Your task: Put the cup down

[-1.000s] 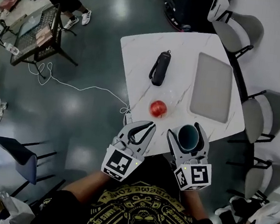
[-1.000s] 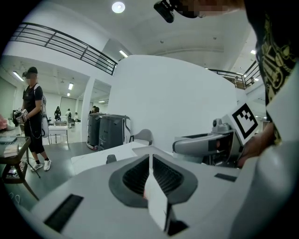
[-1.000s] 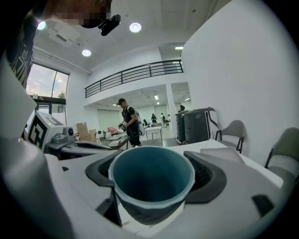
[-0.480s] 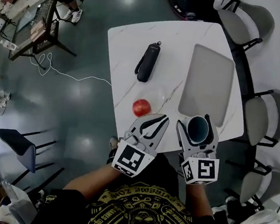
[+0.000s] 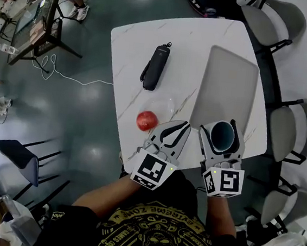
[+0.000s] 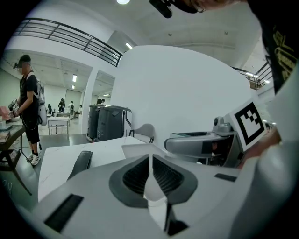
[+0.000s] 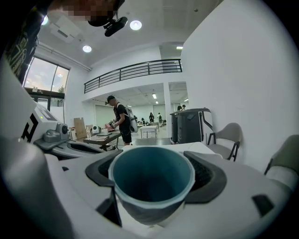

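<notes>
Person wore black short-sleeved T-shirt (image 5: 152,240); gold-yellow emblem (image 5: 155,235) and lettering printed across chest. Left gripper (image 5: 179,127) had light grey plastic shell, tapered jaws, black ribbed pads (image 6: 135,175) on inner faces. Right gripper (image 5: 219,128) was same build: grey shell, dark pads. Behind each gripper's jaws sat white marker cube (image 5: 152,172) with black square-pattern marker on top. Small green light (image 5: 171,169) showed on cube edge nearest jaws.

dark glossy floor (image 5: 89,113), grey chairs (image 5: 274,22), white wall (image 6: 187,88)
</notes>
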The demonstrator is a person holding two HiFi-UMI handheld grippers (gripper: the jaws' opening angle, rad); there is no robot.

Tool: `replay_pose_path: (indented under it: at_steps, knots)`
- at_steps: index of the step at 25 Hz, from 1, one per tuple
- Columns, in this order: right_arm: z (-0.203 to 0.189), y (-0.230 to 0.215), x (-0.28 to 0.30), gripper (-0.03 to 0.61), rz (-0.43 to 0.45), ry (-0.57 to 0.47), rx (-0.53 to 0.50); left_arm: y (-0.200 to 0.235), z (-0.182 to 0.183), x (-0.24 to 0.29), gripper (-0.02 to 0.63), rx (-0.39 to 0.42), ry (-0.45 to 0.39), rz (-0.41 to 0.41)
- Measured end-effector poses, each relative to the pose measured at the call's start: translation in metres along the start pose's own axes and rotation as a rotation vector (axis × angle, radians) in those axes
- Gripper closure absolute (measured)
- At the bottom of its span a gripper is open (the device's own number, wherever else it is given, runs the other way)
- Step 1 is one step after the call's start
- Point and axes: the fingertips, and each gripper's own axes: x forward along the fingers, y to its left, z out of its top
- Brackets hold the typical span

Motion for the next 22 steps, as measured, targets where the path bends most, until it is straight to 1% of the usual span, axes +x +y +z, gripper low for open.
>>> replay_pose_path:
  at_steps: [6, 10, 17, 22]
  knots:
    - [-0.012, -0.017, 0.015, 0.179, -0.023, 0.015, 0.008, 0.009, -0.01, 0.027, 0.583, -0.004, 0.028, 0.0]
    - [-0.026, -0.031, 0.024, 0.179, -0.043, 0.024, 0.021, 0.01, -0.018, 0.042, 0.583, -0.007, 0.053, -0.011]
    - [-0.046, -0.049, 0.037, 0.179, -0.063, 0.046, 0.016, 0.011, -0.04, 0.059, 0.583, -0.017, 0.101, -0.015]
    - [-0.062, -0.054, 0.041, 0.179, -0.064, 0.056, 0.017, 0.009, -0.052, 0.066, 0.583, -0.027, 0.125, -0.014]
